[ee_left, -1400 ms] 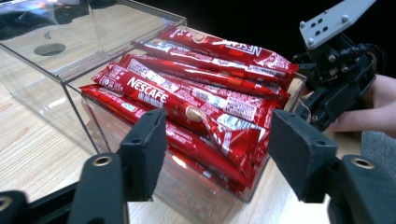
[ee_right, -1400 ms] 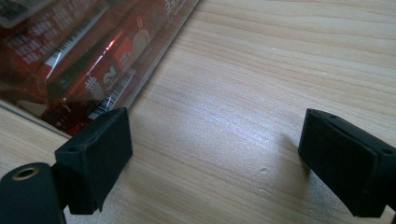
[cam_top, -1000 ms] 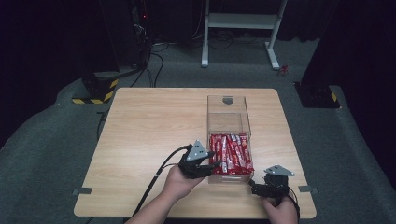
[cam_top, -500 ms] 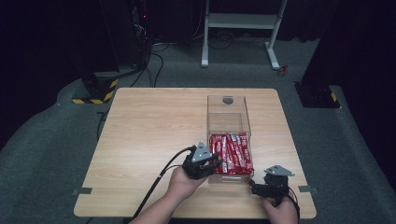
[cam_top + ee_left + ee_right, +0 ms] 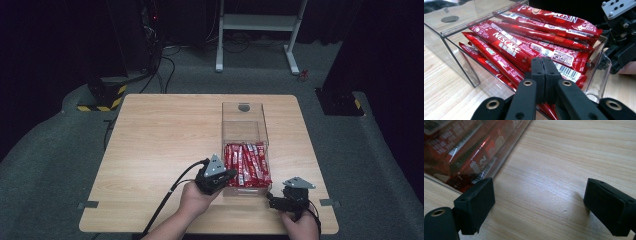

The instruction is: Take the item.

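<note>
Several red Nescafe stick sachets [image 5: 247, 165] lie in the near half of a clear plastic box [image 5: 244, 125]. My left gripper [image 5: 231, 174] is at the box's near left corner. In the left gripper view its jaws have just been closing, and the gripper [image 5: 543, 75] is now shut with its pads pressed flat together. I see nothing between them; one sachet [image 5: 499, 62] runs underneath. My right gripper [image 5: 274, 201] rests on the table by the box's near right corner. It stands open [image 5: 541, 206] over bare wood, the sachets [image 5: 461, 150] off to one side.
The wooden table [image 5: 165, 135] has free room left of the box and behind it. The box's far half holds nothing. My right gripper's body [image 5: 621, 45] sits just beyond the box's far corner in the left gripper view. Dark floor and equipment surround the table.
The left gripper's jaws have come together at the box's near left corner, with its hand barely shifting. The right gripper has stayed where it was.
</note>
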